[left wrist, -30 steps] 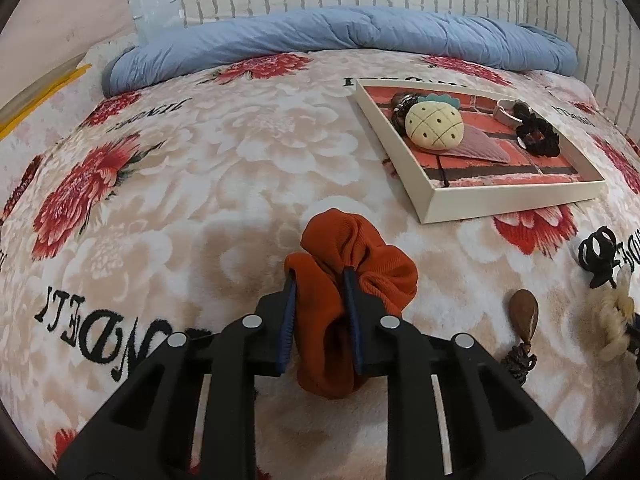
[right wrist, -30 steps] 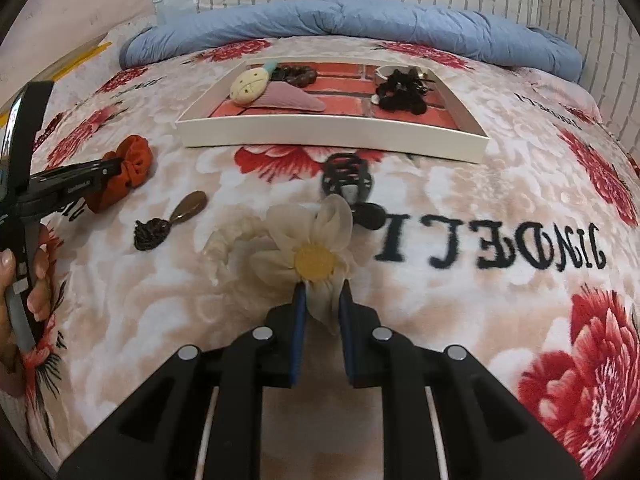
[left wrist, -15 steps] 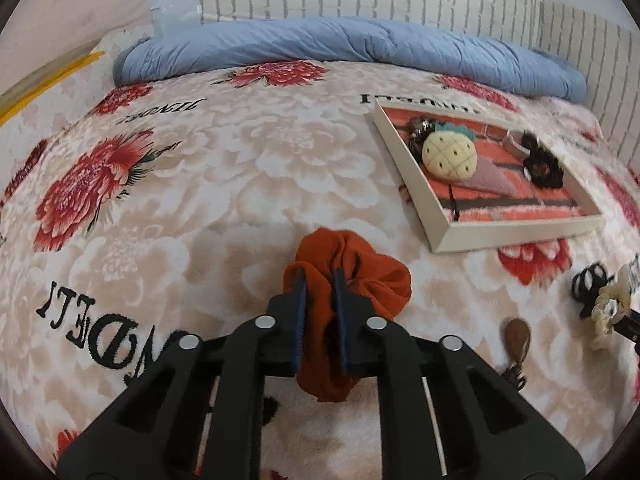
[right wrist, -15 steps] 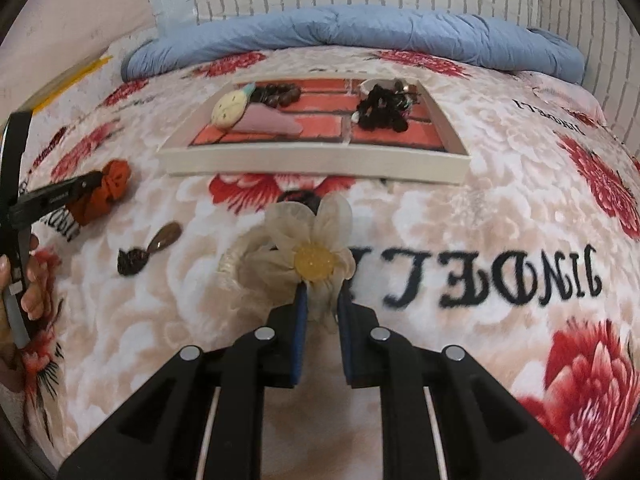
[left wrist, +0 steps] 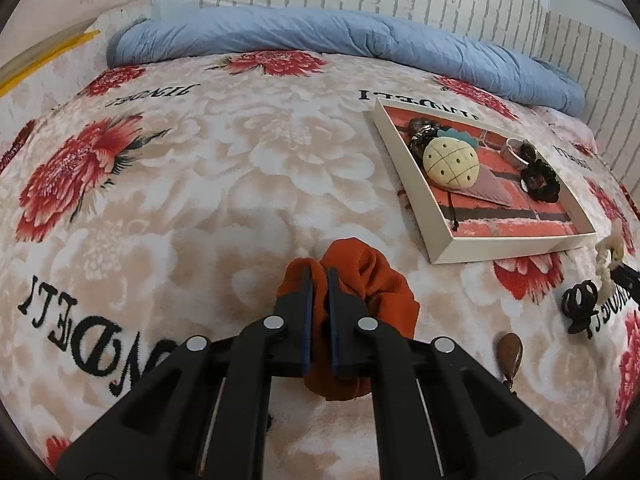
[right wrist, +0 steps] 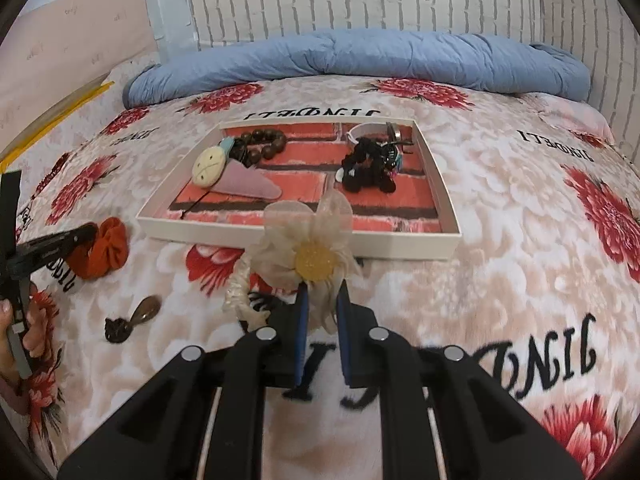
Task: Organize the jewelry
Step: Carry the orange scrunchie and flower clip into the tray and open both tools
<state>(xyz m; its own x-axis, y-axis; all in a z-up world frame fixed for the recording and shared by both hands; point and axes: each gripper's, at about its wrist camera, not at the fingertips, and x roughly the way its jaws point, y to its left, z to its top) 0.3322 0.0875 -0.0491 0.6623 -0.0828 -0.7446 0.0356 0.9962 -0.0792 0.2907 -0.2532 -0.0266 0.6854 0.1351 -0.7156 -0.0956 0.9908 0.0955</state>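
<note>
Both grippers have lifted since a second ago: the left gripper (left wrist: 319,280) stays clamped on the orange scrunchie (left wrist: 372,284), now closer to the tray (left wrist: 404,160), and the right gripper (right wrist: 321,300) pinches the white flower hair tie (right wrist: 308,248), raised just in front of the tray's near wall. Only the left view shows the black claw clip (left wrist: 580,306) clearly; the right view shows the beads (right wrist: 262,146) in the tray. Floral blanket (right wrist: 500,200), blue duvet (right wrist: 360,56), brick-pattern wall.
</note>
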